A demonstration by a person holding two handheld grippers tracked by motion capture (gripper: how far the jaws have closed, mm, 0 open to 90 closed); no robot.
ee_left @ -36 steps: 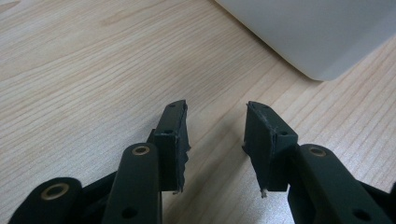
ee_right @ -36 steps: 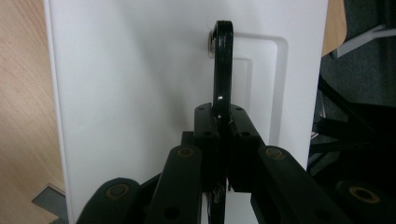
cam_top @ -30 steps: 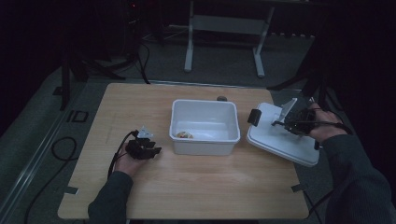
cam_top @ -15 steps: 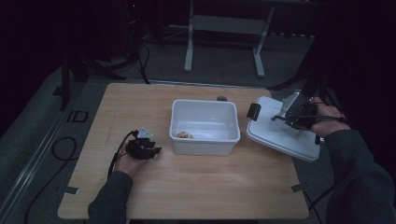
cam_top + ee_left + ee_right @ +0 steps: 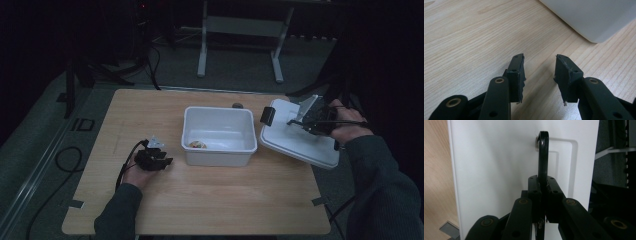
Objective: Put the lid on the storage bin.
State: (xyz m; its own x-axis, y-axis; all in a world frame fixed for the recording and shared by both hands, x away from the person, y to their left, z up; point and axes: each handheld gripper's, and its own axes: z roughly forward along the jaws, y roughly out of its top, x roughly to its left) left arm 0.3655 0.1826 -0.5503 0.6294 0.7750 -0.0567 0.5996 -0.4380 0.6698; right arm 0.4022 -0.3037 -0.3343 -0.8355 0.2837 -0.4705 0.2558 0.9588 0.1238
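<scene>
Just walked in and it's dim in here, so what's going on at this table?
A person works with a gripper in each hand. The right gripper is clamped on the black handle of a white lid, which sits tilted beside the open white bin. The left gripper rests open and empty on the wooden table, next to the bin. Something small lies inside the bin, too dim to identify.

The room is dim, its far side nearly black. A light wooden table (image 5: 210,200) stands on grey carpeted floor (image 5: 235,70), with a pale metal stand (image 5: 240,25) behind it. Dark cables (image 5: 62,155) trail across the floor at left.
</scene>
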